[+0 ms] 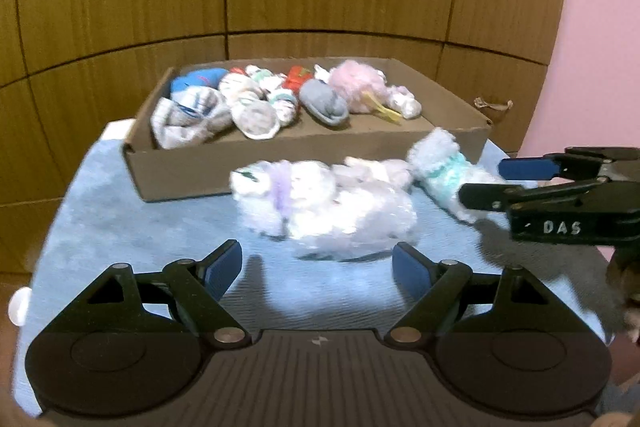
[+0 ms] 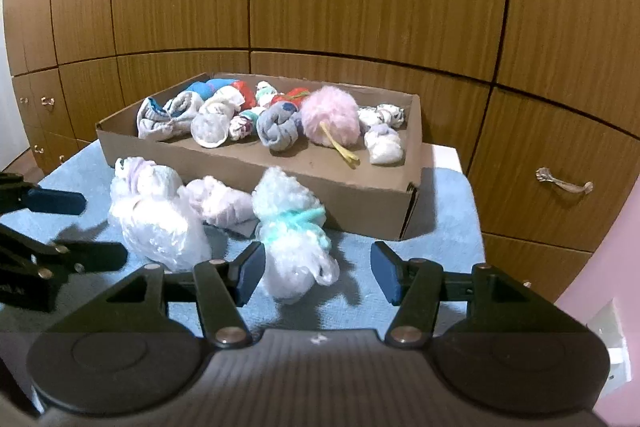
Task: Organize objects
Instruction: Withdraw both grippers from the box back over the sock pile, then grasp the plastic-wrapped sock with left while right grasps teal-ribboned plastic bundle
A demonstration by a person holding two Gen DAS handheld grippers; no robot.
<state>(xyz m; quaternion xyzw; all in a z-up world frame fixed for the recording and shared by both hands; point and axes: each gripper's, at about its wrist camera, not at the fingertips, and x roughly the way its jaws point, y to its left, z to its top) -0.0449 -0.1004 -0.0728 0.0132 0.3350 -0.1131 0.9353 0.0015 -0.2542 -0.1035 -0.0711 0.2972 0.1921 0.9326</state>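
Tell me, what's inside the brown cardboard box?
The brown cardboard box holds rolled sock bundles, among them a grey one, a fluffy pink ball and a yellow strip. Whatever lies underneath the pile is covered.

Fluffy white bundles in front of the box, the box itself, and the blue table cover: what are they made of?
White bundle with lilac band and white bundle with mint band: probably fuzzy knit, judging by the shaggy, faintly glossy pile. Box: plain brown cardboard, matte, raw cut edges. Table cover: looks like soft blue cloth with a fine ribbed texture.
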